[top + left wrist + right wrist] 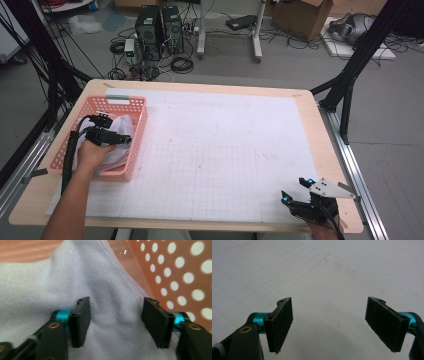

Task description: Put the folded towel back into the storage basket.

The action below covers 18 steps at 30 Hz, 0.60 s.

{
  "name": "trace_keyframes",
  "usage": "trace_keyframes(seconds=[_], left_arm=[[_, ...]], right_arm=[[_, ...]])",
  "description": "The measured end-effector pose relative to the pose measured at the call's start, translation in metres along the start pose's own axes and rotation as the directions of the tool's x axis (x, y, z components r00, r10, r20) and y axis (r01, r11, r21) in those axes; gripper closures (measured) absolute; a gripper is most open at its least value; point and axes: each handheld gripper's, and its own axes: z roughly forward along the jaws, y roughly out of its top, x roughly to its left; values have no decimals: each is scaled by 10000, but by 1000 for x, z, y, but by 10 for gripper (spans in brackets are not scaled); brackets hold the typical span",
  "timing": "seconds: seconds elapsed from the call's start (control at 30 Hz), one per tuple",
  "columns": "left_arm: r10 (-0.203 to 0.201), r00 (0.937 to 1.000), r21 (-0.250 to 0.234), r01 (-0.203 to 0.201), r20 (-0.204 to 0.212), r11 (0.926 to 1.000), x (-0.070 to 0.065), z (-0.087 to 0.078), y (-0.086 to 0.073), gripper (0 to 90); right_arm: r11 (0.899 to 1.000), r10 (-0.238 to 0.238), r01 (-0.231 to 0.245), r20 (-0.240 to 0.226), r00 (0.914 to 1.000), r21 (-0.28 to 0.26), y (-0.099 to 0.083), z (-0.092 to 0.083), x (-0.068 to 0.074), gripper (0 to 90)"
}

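The white cloth (112, 290) lies bunched in the pink basket (137, 125) at the counter's (310, 130) left. My left claw (115, 322) straddles a fold, jaws apart, pads not visibly pressing. My right claw (329, 325) gapes wide over bare gridded counter.

2 grippers (115, 322) (329, 325), jaws apart
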Motion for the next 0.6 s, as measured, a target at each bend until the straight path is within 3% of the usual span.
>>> trace_keyframes(seconds=[0.03,0.13,0.2,0.27,0.37,0.43,0.47,0.5,0.53,0.57,0.6], left_arm=[[280,9996,64,-280,-42,9996,0,0,0,529],[579,9983,47,-579,-40,9983,-3,0,0,733],[727,9974,14,-727,33,9974,-4,0,-1,785],[1029,9938,-57,-1028,428,9947,-3,-1,-1,806],[1792,9776,-246,-1776,1106,9838,-4,-2,-3,811],[2309,9604,-449,-2266,1560,9730,-4,-4,-4,813],[2370,9584,-485,-2321,1590,9715,-4,-5,-5,812],[2132,9645,-510,-2077,1560,9769,-2,-6,-4,795],[2132,9645,-510,-2077,1560,9769,-2,-6,-4,714],[1158,9863,-519,-1103,1174,9925,3,-10,-2,551],[649,9924,-647,-583,1041,9962,7,-13,-1,439]], right_arm=[[10000,-32,32,34,10000,-42,0,0,-1,214],[10000,-23,23,9,10000,9,-1,0,0,213],[10000,-35,35,-1,10000,-11,-1,0,0,214],[10000,-41,41,7,10000,23,-1,1,1,213],[10000,-34,34,24,10000,37,0,1,1,214],[10000,-65,65,7,10000,45,0,2,1,213],[10000,-61,61,-4,10000,68,0,3,1,214],[10000,-39,39,-15,10000,71,0,3,2,214],[10000,-69,69,-8,10000,71,0,3,2,213],[10000,-62,62,-6,10000,68,0,2,1,213],[10000,-44,44,1,10000,39,0,2,1,213]])
